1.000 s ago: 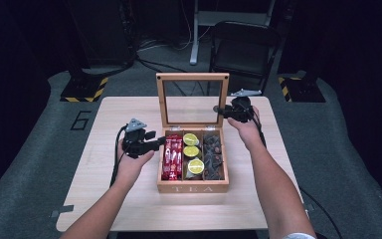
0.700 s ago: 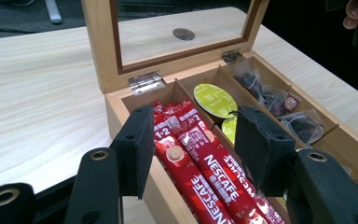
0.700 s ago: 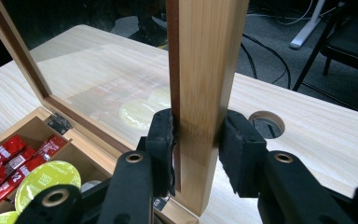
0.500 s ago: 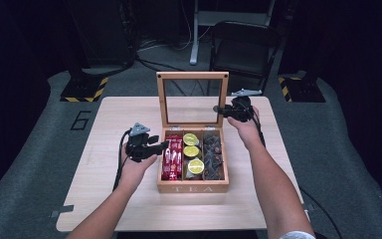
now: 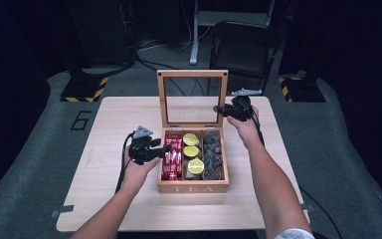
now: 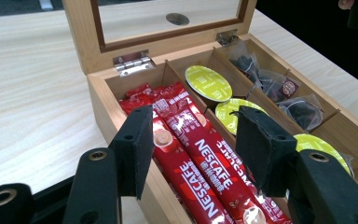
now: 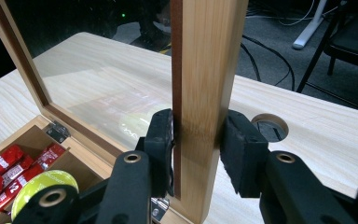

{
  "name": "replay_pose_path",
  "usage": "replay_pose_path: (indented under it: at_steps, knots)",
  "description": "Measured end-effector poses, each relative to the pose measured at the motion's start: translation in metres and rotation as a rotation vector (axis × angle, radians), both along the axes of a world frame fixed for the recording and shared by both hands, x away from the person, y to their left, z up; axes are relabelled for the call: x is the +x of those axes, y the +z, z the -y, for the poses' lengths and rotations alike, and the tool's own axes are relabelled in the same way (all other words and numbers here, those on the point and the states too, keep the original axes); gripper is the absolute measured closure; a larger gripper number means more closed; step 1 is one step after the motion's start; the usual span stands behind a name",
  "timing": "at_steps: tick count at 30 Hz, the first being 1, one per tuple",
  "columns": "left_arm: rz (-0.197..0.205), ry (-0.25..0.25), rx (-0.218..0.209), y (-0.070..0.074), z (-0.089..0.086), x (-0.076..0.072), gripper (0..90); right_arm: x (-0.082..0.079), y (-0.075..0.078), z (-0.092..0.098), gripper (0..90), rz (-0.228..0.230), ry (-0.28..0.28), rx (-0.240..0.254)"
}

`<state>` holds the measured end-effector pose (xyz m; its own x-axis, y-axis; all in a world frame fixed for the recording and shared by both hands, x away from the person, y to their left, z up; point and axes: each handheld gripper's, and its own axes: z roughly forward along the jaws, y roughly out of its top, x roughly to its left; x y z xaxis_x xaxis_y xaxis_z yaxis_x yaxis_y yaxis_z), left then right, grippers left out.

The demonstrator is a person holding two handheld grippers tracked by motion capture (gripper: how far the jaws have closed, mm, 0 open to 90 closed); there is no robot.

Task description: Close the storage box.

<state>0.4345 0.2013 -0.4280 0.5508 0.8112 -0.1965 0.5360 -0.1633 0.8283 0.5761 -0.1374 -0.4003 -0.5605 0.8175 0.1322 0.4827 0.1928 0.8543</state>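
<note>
**A:** When viewed from above, how far along?

**B:** High view. Wooden tea box (image 5: 193,188) near the middle of the table (image 5: 124,114). Lid (image 5: 192,73) raised upright, clamped at its right frame post by the right gripper (image 5: 219,109). Left gripper (image 5: 163,149) poised at the box's left wall, over the red coffee sticks (image 5: 171,157) in the left compartment. Opening judged done; nothing lifted out yet.

**B:** Left gripper view. Jaws of the left gripper (image 6: 193,126) spread and gripping nothing, hovering just above the red coffee sticks (image 6: 200,158) without touching. Green capsules (image 6: 208,83) in the middle compartment and tea bags (image 6: 279,88) in the far one, both untouched.

**A:** And along the other pair?

**B:** Right gripper view. Right gripper (image 7: 198,140) pinching the lid (image 7: 209,70) — pads pressed on both faces of the wooden frame, glass pane to the left. Probably left to do: lower the open jaws, close on a stick, draw it out — then perhaps let the lid down.
</note>
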Motion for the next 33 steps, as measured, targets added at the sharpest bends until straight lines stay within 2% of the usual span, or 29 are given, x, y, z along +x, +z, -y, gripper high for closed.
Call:
replay_pose_path:
  at_steps: [9, 10, 22, 31, 32, 33]
  knots:
    - [-0.019, 0.003, -0.002, -0.007, 0.005, -0.001, 46.0, 0.002, -0.001, -0.001, 64.3, -0.001, -0.01, 0.002]
    - [-0.032, 0.008, -0.015, -0.008, 0.007, -0.002, 46.1, 0.002, -0.001, -0.001, 64.4, -0.002, -0.01, 0.003]
    - [-0.051, 0.003, -0.001, -0.017, 0.015, -0.007, 46.8, 0.005, -0.003, 0.001, 64.0, 0.0, 0.004, 0.011]
    - [-0.064, 0.001, 0.01, -0.021, 0.025, -0.01, 52.8, 0.008, -0.004, 0.001, 62.4, -0.002, 0.014, 0.011]
    - [-0.055, -0.008, 0.028, -0.023, 0.025, -0.009, 53.2, 0.009, -0.004, 0.001, 62.1, 0.003, 0.02, 0.004]
    - [-0.066, 0.004, 0.016, -0.024, 0.026, -0.01, 53.7, 0.009, -0.003, 0.001, 62.0, -0.005, 0.02, 0.006]
